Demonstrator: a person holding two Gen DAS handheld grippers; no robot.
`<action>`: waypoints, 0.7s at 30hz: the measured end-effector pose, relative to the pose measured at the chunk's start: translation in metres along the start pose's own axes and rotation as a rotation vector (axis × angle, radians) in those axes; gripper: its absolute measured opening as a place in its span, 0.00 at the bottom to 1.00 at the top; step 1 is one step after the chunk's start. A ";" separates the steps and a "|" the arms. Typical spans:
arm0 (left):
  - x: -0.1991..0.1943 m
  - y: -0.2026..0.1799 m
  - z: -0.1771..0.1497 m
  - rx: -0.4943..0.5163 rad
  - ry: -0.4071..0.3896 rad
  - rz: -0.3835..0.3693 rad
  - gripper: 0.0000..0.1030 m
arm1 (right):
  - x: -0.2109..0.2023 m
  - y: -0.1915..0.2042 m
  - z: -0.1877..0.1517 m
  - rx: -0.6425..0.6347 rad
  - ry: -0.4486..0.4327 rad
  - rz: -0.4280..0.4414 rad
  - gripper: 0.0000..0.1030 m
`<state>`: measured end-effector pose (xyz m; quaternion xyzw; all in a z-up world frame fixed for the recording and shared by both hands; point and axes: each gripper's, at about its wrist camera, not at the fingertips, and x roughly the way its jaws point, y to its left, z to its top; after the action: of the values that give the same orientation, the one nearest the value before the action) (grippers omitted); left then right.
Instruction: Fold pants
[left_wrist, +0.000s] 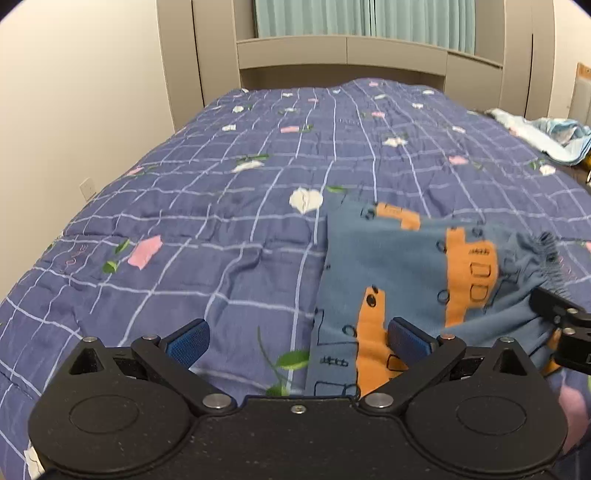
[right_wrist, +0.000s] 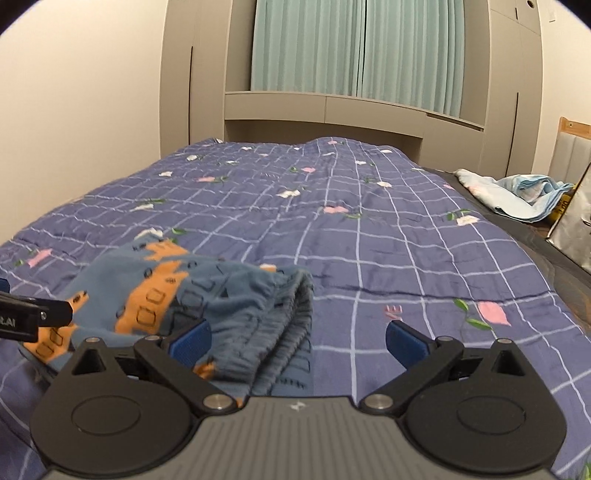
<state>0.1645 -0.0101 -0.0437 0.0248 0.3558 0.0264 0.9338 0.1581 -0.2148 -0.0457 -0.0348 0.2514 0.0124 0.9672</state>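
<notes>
Small blue pants (left_wrist: 402, 266) with orange building prints lie bunched on the purple checked quilt (left_wrist: 229, 206). In the left wrist view they lie to the right, partly between my fingers. My left gripper (left_wrist: 299, 341) is open, its right pad over the cloth. In the right wrist view the pants (right_wrist: 221, 295) lie at lower left, with the gathered waistband (right_wrist: 291, 325) towards the middle. My right gripper (right_wrist: 299, 341) is open, its left pad over the cloth. Each gripper's tip shows at the edge of the other's view.
A light blue bundle of cloth (right_wrist: 517, 195) lies beyond the bed's right edge, next to a shiny bag (right_wrist: 572, 229). A grey headboard cabinet (right_wrist: 332, 110) and teal curtains (right_wrist: 354, 51) stand behind the bed. A wall lies to the left.
</notes>
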 end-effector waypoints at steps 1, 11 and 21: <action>0.001 0.000 -0.002 -0.002 0.005 0.000 0.99 | 0.000 -0.001 -0.002 0.002 0.002 0.003 1.00; 0.008 0.002 -0.008 -0.013 0.036 -0.008 0.99 | -0.003 -0.011 -0.014 0.023 -0.005 0.033 1.00; 0.009 0.004 -0.009 -0.023 0.048 -0.018 0.99 | -0.001 -0.016 -0.019 0.051 -0.011 0.049 1.00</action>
<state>0.1649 -0.0048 -0.0565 0.0103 0.3780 0.0225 0.9255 0.1488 -0.2320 -0.0608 -0.0039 0.2471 0.0296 0.9685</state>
